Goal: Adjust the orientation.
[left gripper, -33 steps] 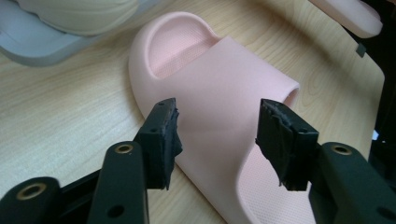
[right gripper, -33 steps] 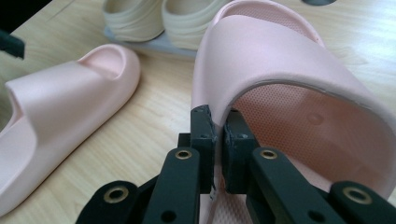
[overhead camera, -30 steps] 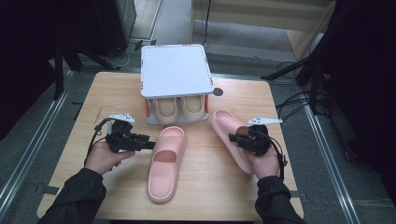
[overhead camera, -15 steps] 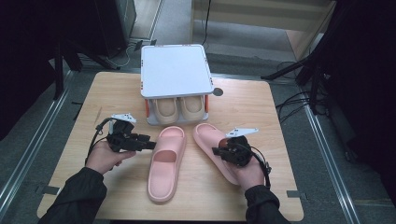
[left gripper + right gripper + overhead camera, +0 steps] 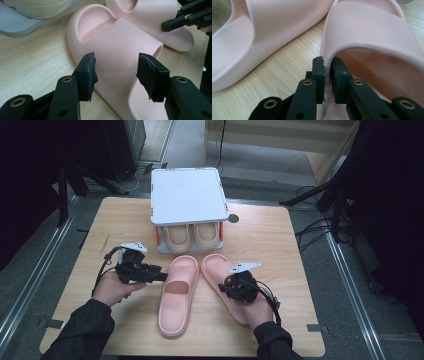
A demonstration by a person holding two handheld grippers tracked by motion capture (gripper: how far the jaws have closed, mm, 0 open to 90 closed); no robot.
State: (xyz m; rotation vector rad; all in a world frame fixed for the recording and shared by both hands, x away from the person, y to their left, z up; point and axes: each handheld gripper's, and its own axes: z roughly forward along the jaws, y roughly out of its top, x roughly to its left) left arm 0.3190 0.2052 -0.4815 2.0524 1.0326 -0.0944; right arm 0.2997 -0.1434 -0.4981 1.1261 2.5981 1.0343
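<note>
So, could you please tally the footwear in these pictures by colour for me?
Pink moulded foam slide sandals: 2, one beside the other on the table.
Beige slippers: 2, one beside the other on the rack's lower shelf.
Total: 4

No text, label, brand, number or sign can be read anywhere in these pictures.
</note>
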